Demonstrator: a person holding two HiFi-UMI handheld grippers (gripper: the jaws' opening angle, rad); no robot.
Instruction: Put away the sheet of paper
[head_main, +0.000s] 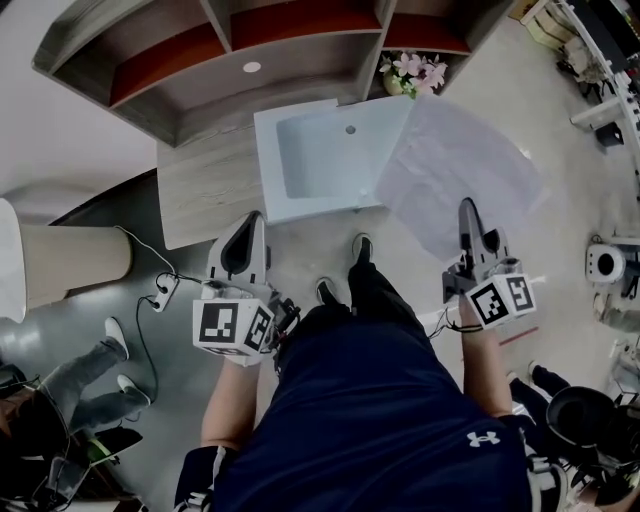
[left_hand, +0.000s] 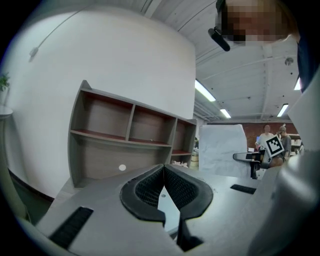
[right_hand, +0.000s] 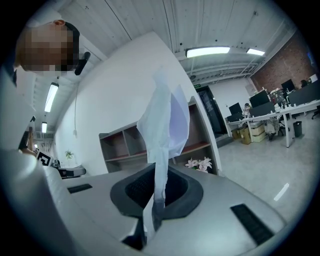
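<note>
**A:** Head view first: where does the sheet lie from your tool?

**B:** My right tool (head_main: 467, 207) is clamped on the sheet of paper (head_main: 455, 165). It fans forward from the tips, long axis pointing away from me. The white tray (head_main: 320, 207) on the tabletop (head_main: 200, 185) lies to the left.

**A:** Any room?

**B:** Open air between them. My left tool (head_main: 255, 217), pinched shut and empty, sits near the tray's front edge.

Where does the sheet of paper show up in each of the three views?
Head view: sheet of paper right of centre, above the right gripper.
Left gripper view: sheet right of centre, upright.
Right gripper view: sheet at centre, rising from between the fingers.
Shared landmark: the shelf unit.
</note>
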